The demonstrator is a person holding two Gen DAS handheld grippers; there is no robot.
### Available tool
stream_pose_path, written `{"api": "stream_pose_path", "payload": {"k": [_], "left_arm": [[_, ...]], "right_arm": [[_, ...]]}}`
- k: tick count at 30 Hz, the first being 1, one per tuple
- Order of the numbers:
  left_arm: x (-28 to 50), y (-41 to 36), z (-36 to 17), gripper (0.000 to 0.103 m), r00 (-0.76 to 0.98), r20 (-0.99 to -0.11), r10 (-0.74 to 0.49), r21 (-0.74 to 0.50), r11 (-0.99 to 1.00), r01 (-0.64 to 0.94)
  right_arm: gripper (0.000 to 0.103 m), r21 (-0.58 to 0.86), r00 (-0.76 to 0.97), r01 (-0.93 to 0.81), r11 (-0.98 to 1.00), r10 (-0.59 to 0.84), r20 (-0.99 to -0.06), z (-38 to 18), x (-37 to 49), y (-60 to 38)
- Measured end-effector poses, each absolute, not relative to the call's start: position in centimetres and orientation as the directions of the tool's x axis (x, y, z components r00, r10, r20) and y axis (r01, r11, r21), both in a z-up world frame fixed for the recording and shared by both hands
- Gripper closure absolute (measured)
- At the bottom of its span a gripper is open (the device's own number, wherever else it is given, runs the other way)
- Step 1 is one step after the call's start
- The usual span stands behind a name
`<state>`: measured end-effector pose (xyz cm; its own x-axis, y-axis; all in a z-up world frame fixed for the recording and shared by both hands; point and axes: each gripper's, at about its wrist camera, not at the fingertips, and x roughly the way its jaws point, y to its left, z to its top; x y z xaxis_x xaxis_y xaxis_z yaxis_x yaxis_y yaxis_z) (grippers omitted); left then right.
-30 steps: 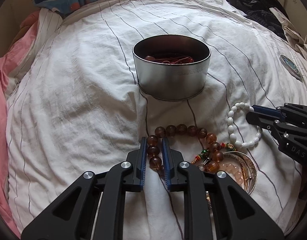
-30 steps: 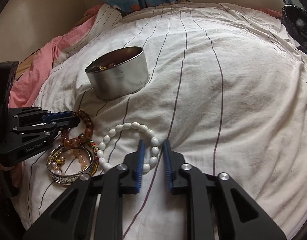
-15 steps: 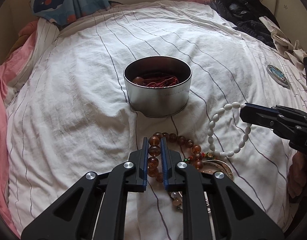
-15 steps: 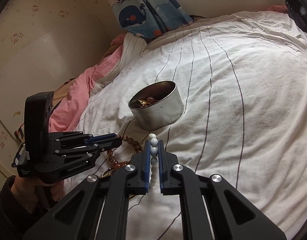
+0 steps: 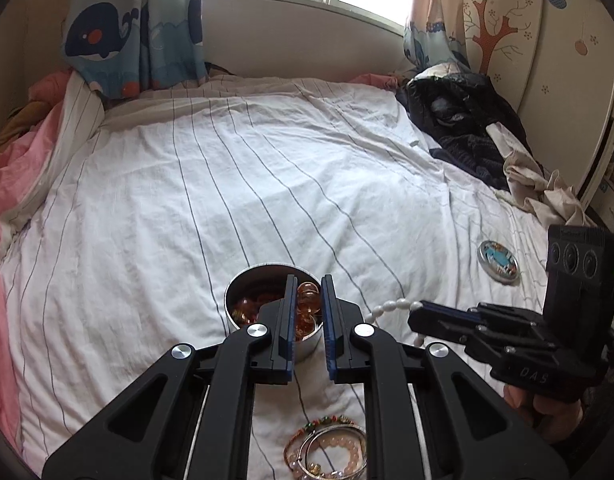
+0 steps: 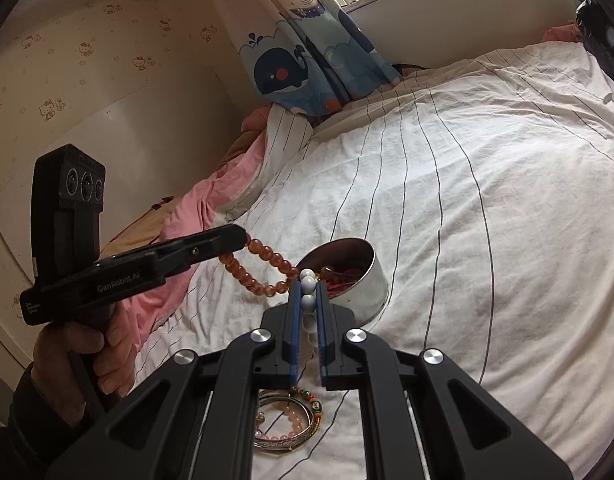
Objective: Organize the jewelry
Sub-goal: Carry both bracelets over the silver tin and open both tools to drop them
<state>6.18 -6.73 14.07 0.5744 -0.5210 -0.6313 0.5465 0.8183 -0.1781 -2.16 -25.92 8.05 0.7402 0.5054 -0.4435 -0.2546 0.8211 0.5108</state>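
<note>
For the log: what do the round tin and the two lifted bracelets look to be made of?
Round tin: thin metal, dull silvery brushed finish with a soft sheen on its wall. Amber bracelet: translucent brown beads letting light through, likely glass, resin or amber. White bracelet: opaque glossy white beads with small highlights, possibly stone, shell or plastic.

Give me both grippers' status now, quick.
Left gripper: shut on the amber bead bracelet, lifted off the bed.
Right gripper: shut on the white bead bracelet, also lifted.
</note>
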Motion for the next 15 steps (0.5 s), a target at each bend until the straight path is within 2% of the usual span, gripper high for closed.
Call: {"api": "stream_pose_path", "payload": {"k": [3,6,7,9,10,11,15], "left_arm": [[8.6,-7.3,13.5,0.092,0.559,-0.614,-0.557,-0.249,0.809,0.532],[11.7,-7.7,9.9,0.090,0.531,-0.713,-0.458,-0.220,0.865,0.451],[12.3,-7.4,8.7,0.087,0.530,-0.744,-0.407,-0.192,0.890,0.413],[12.3,-6.0,7.7,0.078,0.536,-0.751,-0.385,-0.197,0.906,0.376],[11.9,-5.3,7.7,0.067,0.553,-0.744,-0.375,-0.192,0.913,0.361],[11.5,-4.6,7.8,0.060,0.569,-0.739,-0.362,-0.182,0.919,0.349],[9.7,-2.0,8.1,0.056,0.601,-0.719,-0.349,-0.179,0.929,0.325]], "right_arm": [[0.095,0.500,0.746,-0.256,0.828,0.498,-0.443,8.6,-1.3,-26.1],[0.095,0.503,0.745,-0.250,0.828,0.496,-0.446,8.7,-0.3,-26.2],[0.095,0.505,0.743,-0.250,0.826,0.498,-0.447,8.7,0.1,-26.2],[0.095,0.506,0.742,-0.258,0.823,0.504,-0.442,9.0,0.8,-25.9],[0.095,0.505,0.741,-0.266,0.821,0.509,-0.437,9.2,1.1,-25.6],[0.095,0.506,0.741,-0.275,0.818,0.515,-0.431,9.4,1.5,-25.3],[0.095,0.569,0.725,-0.310,0.762,0.577,-0.377,9.7,3.4,-24.2]]}}
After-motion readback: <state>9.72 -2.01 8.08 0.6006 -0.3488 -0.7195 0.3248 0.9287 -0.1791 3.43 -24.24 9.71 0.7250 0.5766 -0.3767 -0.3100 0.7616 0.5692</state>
